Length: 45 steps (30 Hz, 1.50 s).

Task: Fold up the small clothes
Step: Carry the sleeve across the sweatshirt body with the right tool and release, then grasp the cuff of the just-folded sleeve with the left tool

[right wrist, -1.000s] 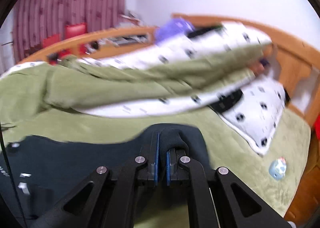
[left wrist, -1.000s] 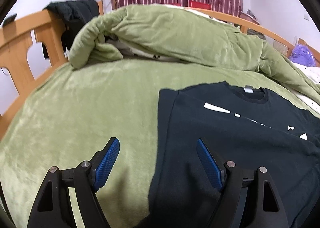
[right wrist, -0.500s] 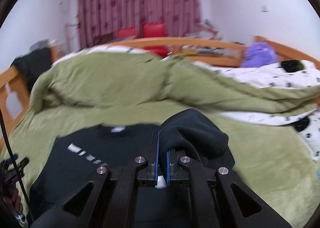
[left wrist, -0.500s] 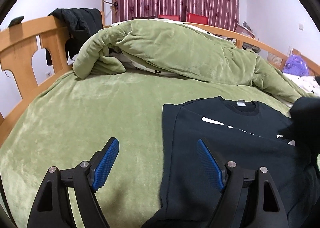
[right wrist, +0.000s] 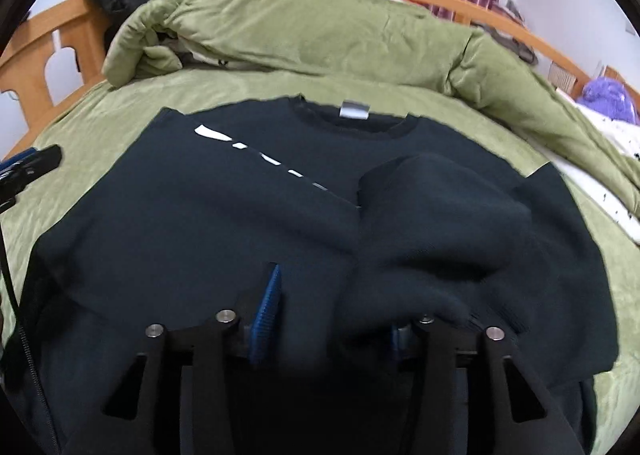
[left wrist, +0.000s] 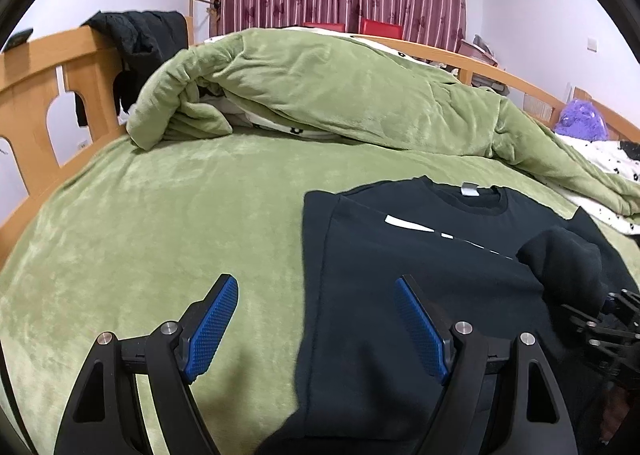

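The black shirt (right wrist: pixel 248 239) lies flat on the green blanket (left wrist: pixel 160 215), its sleeve (right wrist: pixel 440 223) now folded across the chest. The right gripper (right wrist: pixel 332 319), clenched on that sleeve 1 second ago, has just been opening and releases it. The left gripper (left wrist: pixel 316 319) hovers agape over the shirt's edge, holding nothing.

Both wrist views look steeply down, close over the same sweatshirt (left wrist: pixel 420 255) on the bed (left wrist: pixel 160 215)

Soft, even indoor light fills both fisheye views, with black vignetted corners and bent edges. The left wrist view is sharp; the right wrist view is slightly motion-blurred.
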Available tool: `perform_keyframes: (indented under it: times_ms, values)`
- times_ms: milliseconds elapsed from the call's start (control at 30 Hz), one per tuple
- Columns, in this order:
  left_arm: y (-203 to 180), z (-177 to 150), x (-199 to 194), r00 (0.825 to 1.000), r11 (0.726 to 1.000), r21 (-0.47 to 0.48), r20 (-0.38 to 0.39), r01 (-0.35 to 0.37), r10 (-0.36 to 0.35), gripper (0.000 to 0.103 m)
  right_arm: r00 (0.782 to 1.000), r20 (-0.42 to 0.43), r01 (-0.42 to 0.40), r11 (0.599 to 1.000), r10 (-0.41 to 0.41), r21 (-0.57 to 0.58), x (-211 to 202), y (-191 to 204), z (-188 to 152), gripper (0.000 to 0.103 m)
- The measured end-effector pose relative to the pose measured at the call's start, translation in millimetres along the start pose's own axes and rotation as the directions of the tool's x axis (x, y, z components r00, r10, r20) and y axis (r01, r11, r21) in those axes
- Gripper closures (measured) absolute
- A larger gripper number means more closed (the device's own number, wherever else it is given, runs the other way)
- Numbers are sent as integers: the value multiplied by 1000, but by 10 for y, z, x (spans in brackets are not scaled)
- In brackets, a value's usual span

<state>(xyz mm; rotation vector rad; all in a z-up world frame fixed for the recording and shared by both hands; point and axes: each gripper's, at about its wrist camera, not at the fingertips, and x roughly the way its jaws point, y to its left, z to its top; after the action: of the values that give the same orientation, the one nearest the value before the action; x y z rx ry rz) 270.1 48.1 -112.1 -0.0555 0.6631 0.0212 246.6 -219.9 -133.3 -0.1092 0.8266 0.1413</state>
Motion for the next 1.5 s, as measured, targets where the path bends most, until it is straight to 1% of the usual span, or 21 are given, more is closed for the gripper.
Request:
perform_keyframes:
  times_ms: [33,133,167,200,233,300,400,500,600,733,800,933,1067,1200,1333,1433,1500]
  values:
    - [-1,-11,4,1000,1000,-10,0,8,-8,24,1000,19,-17,1000,16,6,-96,-74,-18,49]
    - [-34,-34,0,1000,999,-24,-4,22,-22,24,996,78,-50,998,47,37,-358,-340,-81,45]
    - [-56,-41,-13,1000,999,-23,-5,29,-29,24,995,97,-40,998,35,48,-421,-420,-100,42]
    - [-86,-47,-35,999,999,-21,-4,42,-42,24,993,114,-19,998,12,62,-473,-500,-94,33]
    - [-110,-49,-46,999,999,-20,-5,47,-48,24,992,127,1,997,-11,81,-514,-582,-83,30]
    - [-196,-49,-84,999,999,-10,-6,42,-42,24,990,136,9,992,-27,128,-547,-738,-33,30]
    - [-359,-57,-141,1000,999,35,-6,18,-17,24,992,130,-17,977,-10,211,-565,-950,-21,30]
    - [-498,-74,-208,1000,998,69,-9,11,-11,24,994,110,-12,971,-14,239,-569,-1063,-45,30]
    - [-700,-101,-325,1000,992,127,12,-6,5,24,995,88,21,971,-43,239,-574,-1132,-56,30]
    - [-963,-78,-459,1000,984,177,25,3,-7,24,987,65,129,961,-149,245,-620,-1266,-79,30]
    - [-1096,-56,-506,999,983,182,23,22,-27,24,984,51,153,958,-171,242,-657,-1355,-98,30]
    - [-1424,-29,-529,996,980,178,2,89,-91,24,978,36,189,943,-206,273,-772,-1628,-183,30]
    - [-1813,-34,-491,986,969,182,-34,166,-163,24,971,25,216,923,-236,318,-916,-1929,-291,30]
    - [-2282,-72,-500,972,946,222,-48,236,-231,24,967,26,229,902,-255,365,-1041,-2180,-365,30]
    - [-2807,-169,-480,953,908,289,-77,303,-293,24,965,29,226,887,-260,403,-1135,-2371,-409,30]
    - [-3094,-268,-405,946,890,323,-101,323,-307,24,961,21,242,871,-277,427,-1187,-2515,-429,30]
    - [-3204,-329,-302,944,887,325,-122,329,-306,24,956,5,261,856,-294,445,-1228,-2610,-462,30]
